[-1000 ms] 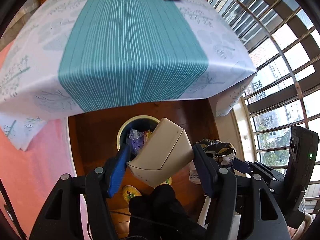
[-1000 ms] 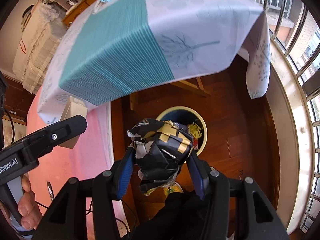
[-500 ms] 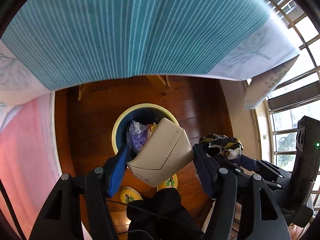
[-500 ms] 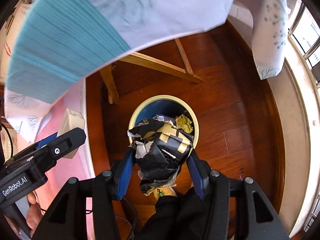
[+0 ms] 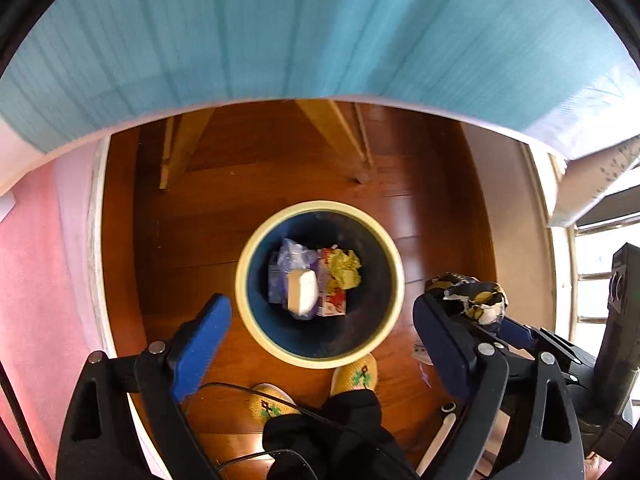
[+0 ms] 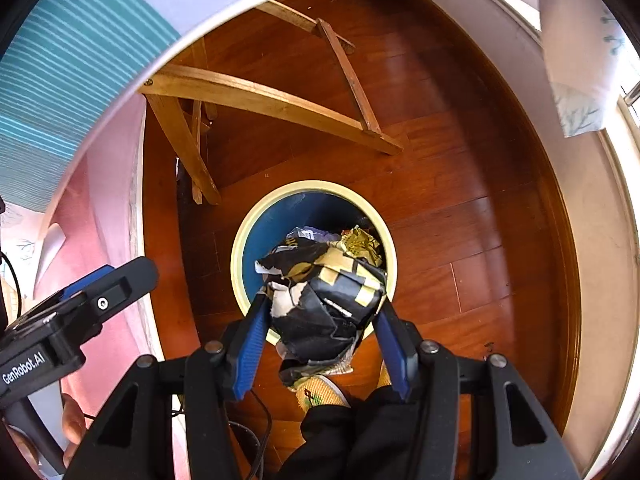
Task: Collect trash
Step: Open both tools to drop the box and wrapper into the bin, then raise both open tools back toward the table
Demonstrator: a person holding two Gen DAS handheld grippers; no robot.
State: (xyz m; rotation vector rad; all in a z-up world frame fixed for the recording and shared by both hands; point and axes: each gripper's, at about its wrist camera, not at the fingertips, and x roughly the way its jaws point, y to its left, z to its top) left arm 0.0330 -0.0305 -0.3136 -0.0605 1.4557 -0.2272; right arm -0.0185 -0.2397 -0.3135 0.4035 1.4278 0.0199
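Striped tablecloth [image 5: 320, 28] edge overhangs the wood floor [image 5: 192, 232]; open floor is seen around the trash bin [image 5: 320, 354]. Left gripper [image 5: 320, 320] jaws are opening, nothing between them; cream box [image 5: 303, 291] lies, apparently, atop the bin's trash. Right gripper [image 6: 322, 330] is clamped on crumpled black-and-gold wrapper [image 6: 324, 296] over the bin rim.

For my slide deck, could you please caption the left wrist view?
Left gripper, jaws opening and empty, above the bin where a beige box lies on the trash.
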